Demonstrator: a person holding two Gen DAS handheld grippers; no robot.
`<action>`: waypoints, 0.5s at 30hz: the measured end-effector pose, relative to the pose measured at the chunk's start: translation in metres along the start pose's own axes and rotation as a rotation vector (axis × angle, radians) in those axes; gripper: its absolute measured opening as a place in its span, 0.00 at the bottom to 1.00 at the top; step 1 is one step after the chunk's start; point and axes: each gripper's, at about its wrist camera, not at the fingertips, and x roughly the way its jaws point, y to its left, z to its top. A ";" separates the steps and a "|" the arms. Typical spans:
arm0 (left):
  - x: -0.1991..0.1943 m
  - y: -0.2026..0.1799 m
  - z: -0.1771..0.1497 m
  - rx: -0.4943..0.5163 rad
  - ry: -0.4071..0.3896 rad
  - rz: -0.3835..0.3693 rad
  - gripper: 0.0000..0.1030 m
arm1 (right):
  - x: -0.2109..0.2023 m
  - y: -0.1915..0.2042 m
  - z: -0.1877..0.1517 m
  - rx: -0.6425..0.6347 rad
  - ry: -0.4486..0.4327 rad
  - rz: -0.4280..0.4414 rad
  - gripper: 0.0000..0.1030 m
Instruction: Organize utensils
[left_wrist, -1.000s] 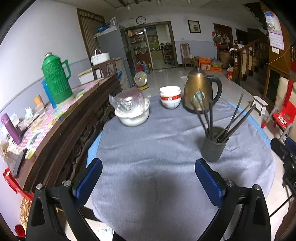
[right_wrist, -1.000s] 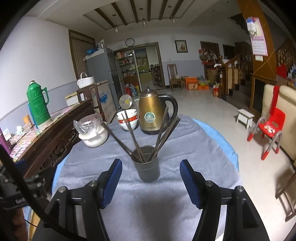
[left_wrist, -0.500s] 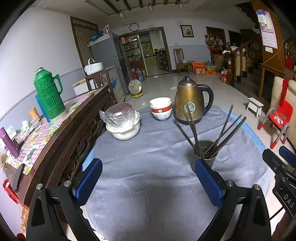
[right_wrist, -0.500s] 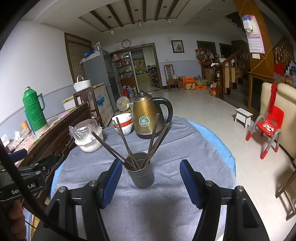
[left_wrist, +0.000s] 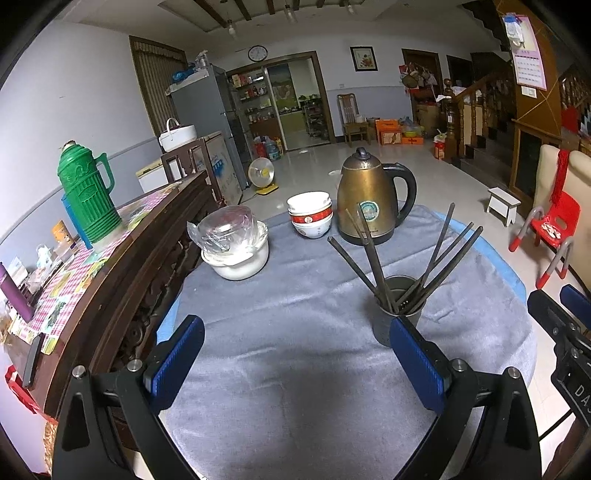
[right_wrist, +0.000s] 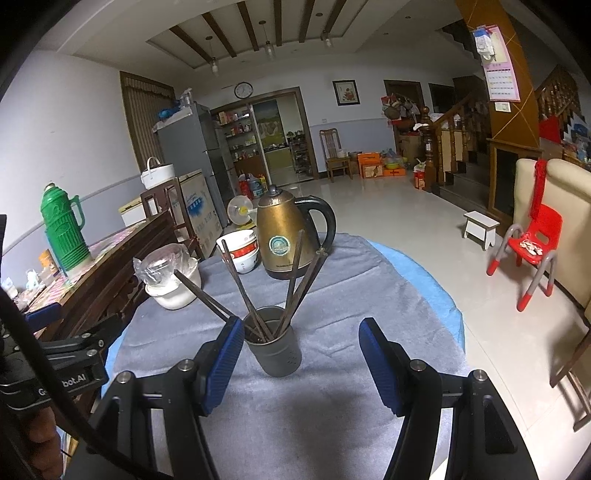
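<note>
Careful now: your right gripper (right_wrist: 301, 354) hangs empty, jaws apart, before the holder (right_wrist: 274, 341) on the grey cloth (right_wrist: 369, 295); clip those splayed chopsticks (right_wrist: 295, 273) and it could tip.

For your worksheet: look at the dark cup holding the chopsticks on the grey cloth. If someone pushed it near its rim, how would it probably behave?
The cup looks narrow and tall, so a push near the rim would probably tip it rather than slide it. The chopsticks lean outward well above the rim, likely making it top-heavy. The soft grey cloth may drag at its base, adding to that risk.
</note>
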 end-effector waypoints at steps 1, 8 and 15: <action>0.000 0.001 0.000 -0.001 0.002 -0.002 0.97 | 0.000 0.001 0.000 0.001 0.003 0.002 0.66; 0.004 0.005 -0.005 -0.009 0.011 -0.009 0.97 | 0.001 0.007 -0.003 -0.005 0.009 0.000 0.66; 0.007 0.013 -0.009 -0.024 0.020 -0.007 0.97 | 0.001 0.015 -0.005 -0.017 0.015 -0.001 0.66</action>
